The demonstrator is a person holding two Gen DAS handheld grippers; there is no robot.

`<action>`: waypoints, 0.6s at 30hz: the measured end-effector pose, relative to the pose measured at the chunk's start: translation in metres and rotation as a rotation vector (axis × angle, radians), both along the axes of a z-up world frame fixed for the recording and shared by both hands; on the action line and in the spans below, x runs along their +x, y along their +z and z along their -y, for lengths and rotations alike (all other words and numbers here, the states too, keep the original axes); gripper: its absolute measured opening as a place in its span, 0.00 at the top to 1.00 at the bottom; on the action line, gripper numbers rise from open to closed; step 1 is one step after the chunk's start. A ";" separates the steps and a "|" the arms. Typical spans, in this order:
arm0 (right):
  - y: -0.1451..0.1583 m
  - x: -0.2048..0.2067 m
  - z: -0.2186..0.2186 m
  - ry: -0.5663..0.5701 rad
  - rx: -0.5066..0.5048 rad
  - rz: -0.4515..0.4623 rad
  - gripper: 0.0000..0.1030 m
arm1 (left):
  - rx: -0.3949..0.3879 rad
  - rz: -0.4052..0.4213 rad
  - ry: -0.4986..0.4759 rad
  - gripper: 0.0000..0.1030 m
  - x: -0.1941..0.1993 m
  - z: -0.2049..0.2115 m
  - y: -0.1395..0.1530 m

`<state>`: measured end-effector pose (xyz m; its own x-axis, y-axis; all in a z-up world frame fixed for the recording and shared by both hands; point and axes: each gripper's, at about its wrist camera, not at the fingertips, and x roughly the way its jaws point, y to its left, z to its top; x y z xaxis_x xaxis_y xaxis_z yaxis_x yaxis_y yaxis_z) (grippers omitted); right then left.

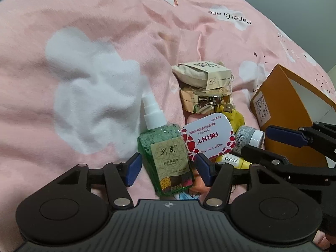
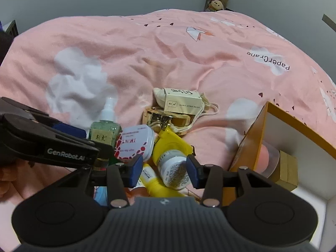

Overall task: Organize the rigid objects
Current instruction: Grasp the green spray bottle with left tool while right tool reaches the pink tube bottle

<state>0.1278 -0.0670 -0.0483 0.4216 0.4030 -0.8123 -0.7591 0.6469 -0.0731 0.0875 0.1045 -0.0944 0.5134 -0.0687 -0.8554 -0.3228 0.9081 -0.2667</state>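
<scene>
Small items lie piled on a pink bedspread point(image 1: 84, 21). A green spray bottle point(image 1: 166, 157) with a white pump lies between the blue pads of my left gripper point(image 1: 169, 170), which is open, with a narrow gap on each side. My right gripper point(image 2: 164, 173) straddles a grey-and-white jar point(image 2: 174, 172) lying on its side. Its right pad is close against the jar and its left pad stands apart from it. In the left wrist view the right gripper point(image 1: 255, 140) reaches in from the right around the same jar point(image 1: 250, 138).
A white-and-red IMINT tin point(image 1: 208, 138) lies beside the bottle. Behind it are a gold compact point(image 1: 205, 100), a beige pouch with a card box point(image 1: 201, 73), a yellow case point(image 2: 172, 142) and a yellow tube point(image 2: 151, 180). An open orange box point(image 2: 252, 138) at the right holds a gold carton point(image 2: 287, 170).
</scene>
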 end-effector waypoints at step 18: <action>-0.002 -0.004 -0.003 0.034 -0.040 0.014 0.58 | 0.038 -0.046 -0.039 0.36 0.004 0.007 -0.008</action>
